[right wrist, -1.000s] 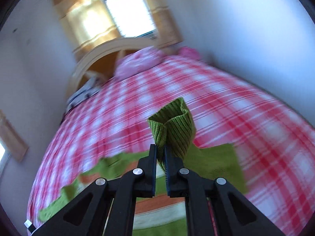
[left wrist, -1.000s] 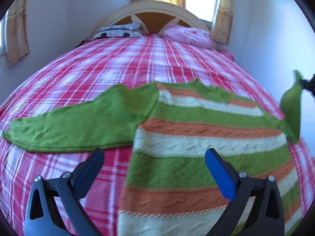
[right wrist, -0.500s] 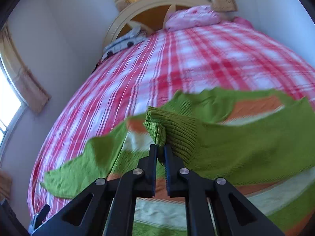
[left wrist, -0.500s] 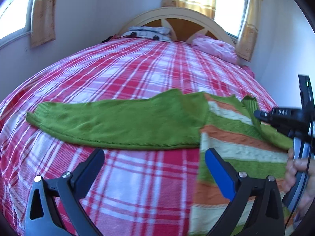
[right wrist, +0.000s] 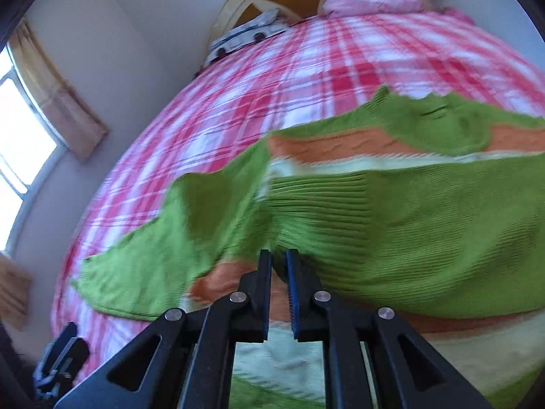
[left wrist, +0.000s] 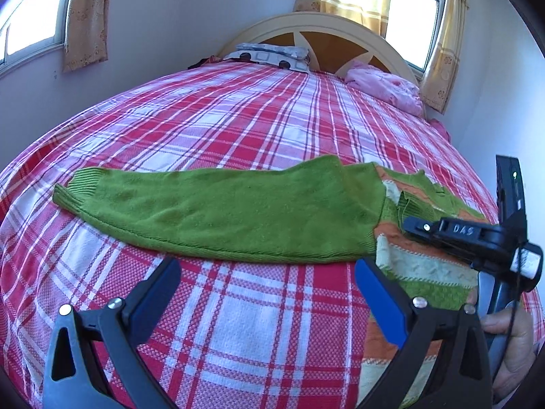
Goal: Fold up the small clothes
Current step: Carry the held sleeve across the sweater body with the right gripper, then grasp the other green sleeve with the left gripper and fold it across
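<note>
Right gripper is opening, its jaws only narrowly apart, with the ribbed green cuff of the sweater's folded-over sleeve bunched right at their tips; whether the pads still press it is unclear. Left gripper hovers wide and empty over bare bedspread, just short of the other sleeve, which lies flat and stretched out leftward. The sweater is knitted, with green sleeves and a body striped green, orange and cream, spread on a bed with a red, pink and white plaid cover. Beyond stand a curved cream headboard, pillows, pale walls and yellow-curtained windows
</note>
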